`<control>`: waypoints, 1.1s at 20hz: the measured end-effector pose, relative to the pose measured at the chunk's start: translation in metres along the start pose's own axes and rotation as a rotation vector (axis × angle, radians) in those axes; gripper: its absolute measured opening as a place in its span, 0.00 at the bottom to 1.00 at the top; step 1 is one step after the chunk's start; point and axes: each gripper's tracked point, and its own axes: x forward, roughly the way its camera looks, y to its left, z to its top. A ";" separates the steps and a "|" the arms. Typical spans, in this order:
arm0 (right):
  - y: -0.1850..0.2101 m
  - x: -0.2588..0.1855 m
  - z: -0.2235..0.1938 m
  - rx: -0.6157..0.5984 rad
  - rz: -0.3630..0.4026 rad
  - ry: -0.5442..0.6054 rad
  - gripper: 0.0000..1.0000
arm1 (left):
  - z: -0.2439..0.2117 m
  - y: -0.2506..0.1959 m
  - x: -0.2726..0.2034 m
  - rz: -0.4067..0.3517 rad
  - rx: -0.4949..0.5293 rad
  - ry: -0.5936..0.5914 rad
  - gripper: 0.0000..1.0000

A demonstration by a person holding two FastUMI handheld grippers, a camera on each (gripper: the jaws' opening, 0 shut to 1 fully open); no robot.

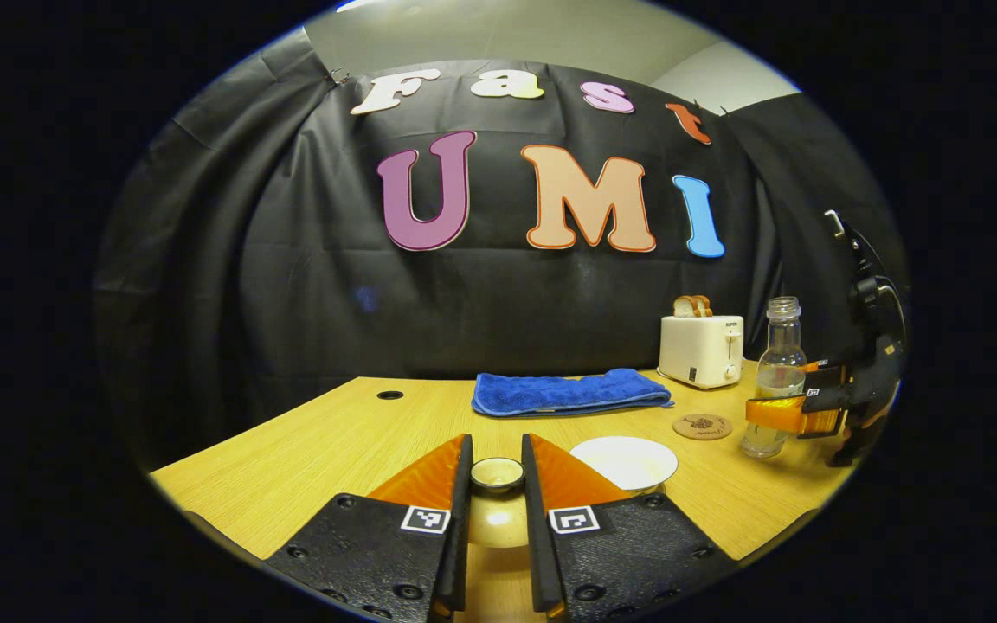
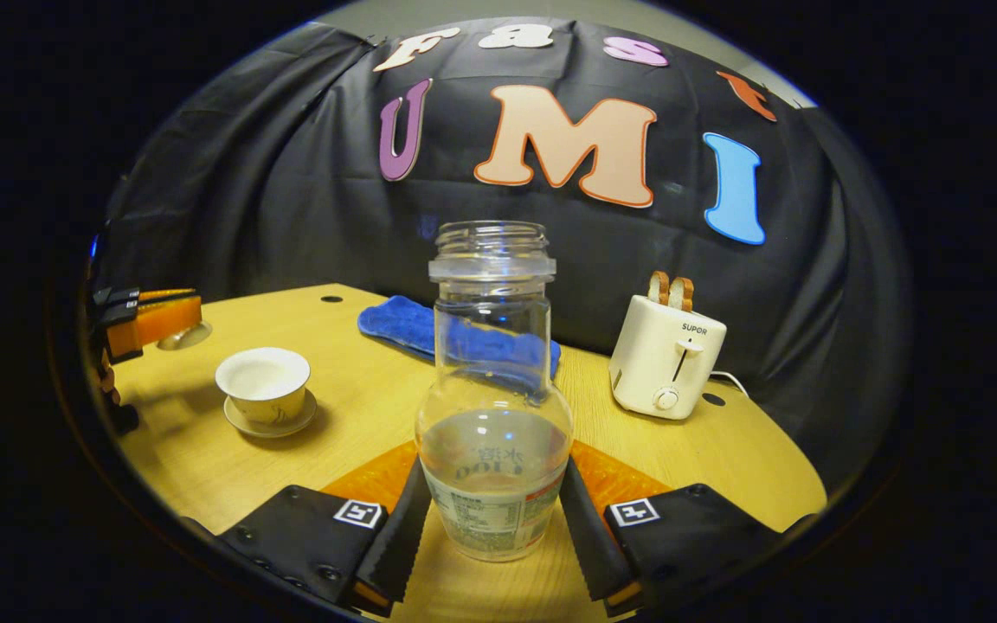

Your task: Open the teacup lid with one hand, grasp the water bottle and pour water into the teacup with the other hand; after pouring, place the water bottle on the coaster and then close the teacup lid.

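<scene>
Lid off teacup, pinched in left gripper by knob. Water bottle upright on table, clamped between right gripper fingers. Teacup open on saucer, well left. Coaster bare. Pouring apparently pending; placing, closing left.

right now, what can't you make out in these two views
- teacup lid: left gripper view, the left tool has its fingers over all but the knob and a blurred pale patch below.
- teacup: right gripper view, too small and pale inside to tell whether it holds water.
- coaster: left gripper view, print too small to make out.
- right tool: left gripper view, its rear is dark and cut off by the edge.
</scene>
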 end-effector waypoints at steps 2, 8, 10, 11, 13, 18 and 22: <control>-0.004 -0.003 0.008 -0.091 -0.005 0.000 0.78 | 0.000 0.001 0.000 0.001 0.000 -0.002 0.27; -0.013 -0.006 0.063 -0.369 -0.061 -0.084 0.80 | 0.000 0.002 0.000 0.011 -0.001 -0.001 0.27; -0.012 -0.002 0.076 -0.446 -0.083 -0.101 0.78 | -0.001 0.003 -0.002 0.013 -0.001 0.000 0.27; -0.011 0.001 0.079 -0.490 -0.092 -0.104 0.78 | 0.000 0.003 -0.002 0.015 -0.001 -0.001 0.27; -0.008 0.007 0.084 -0.584 -0.111 -0.107 0.79 | 0.000 0.003 -0.001 0.016 -0.001 -0.001 0.27; 0.019 0.022 0.066 -0.751 -0.097 -0.090 0.81 | -0.001 0.004 -0.001 0.024 -0.001 0.000 0.27; 0.042 0.034 0.051 -0.897 -0.090 -0.085 0.82 | -0.001 0.005 -0.002 0.024 -0.001 0.001 0.27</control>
